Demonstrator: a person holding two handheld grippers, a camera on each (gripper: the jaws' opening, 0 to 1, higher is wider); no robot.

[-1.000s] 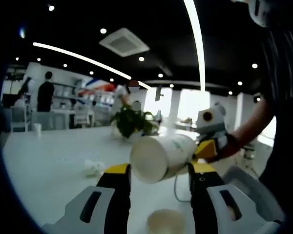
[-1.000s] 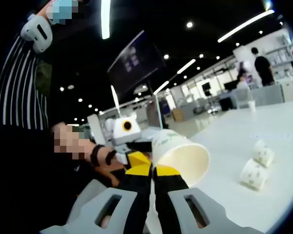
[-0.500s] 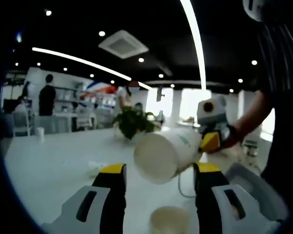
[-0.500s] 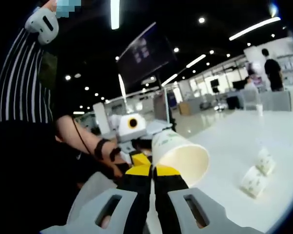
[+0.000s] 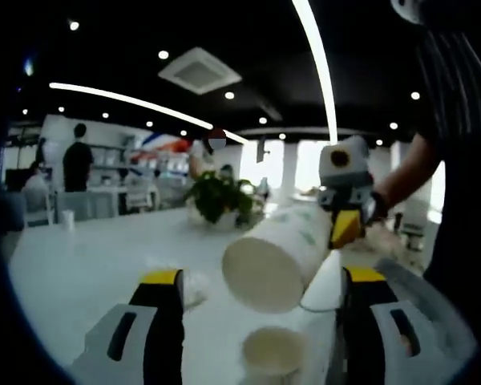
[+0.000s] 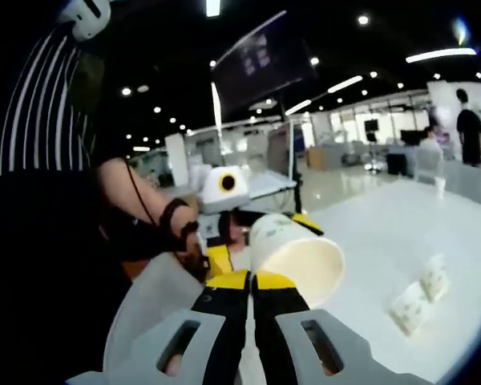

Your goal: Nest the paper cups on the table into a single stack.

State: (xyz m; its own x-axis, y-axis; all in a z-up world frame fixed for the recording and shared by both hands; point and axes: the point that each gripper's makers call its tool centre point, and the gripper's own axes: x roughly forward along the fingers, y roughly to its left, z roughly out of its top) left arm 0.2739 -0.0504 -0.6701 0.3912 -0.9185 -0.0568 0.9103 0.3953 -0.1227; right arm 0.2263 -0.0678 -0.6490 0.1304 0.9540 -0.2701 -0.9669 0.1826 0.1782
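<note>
A white paper cup [image 5: 276,257] hangs tilted in the air with its open mouth toward the left gripper view. My right gripper [image 6: 251,281] is shut on the wall of this cup [image 6: 301,261] and enters the left gripper view from the right [image 5: 345,228]. My left gripper [image 5: 263,277] is open wide, one jaw on each side of the cup's mouth end. Below it an upright cup [image 5: 274,353] stands on the table. Two more cups [image 6: 409,309] [image 6: 434,278] lie on their sides to the right.
The white table [image 5: 88,273] stretches away to the left, with a potted plant [image 5: 220,200] at its far side and a small cup [image 5: 68,218] far off. A person's striped sleeve and arm [image 6: 136,208] are close by. People stand in the background.
My left gripper's jaws have opened wider. The cup held by my right gripper now sits lower, between the left jaws. Both cameras have shifted a little.
</note>
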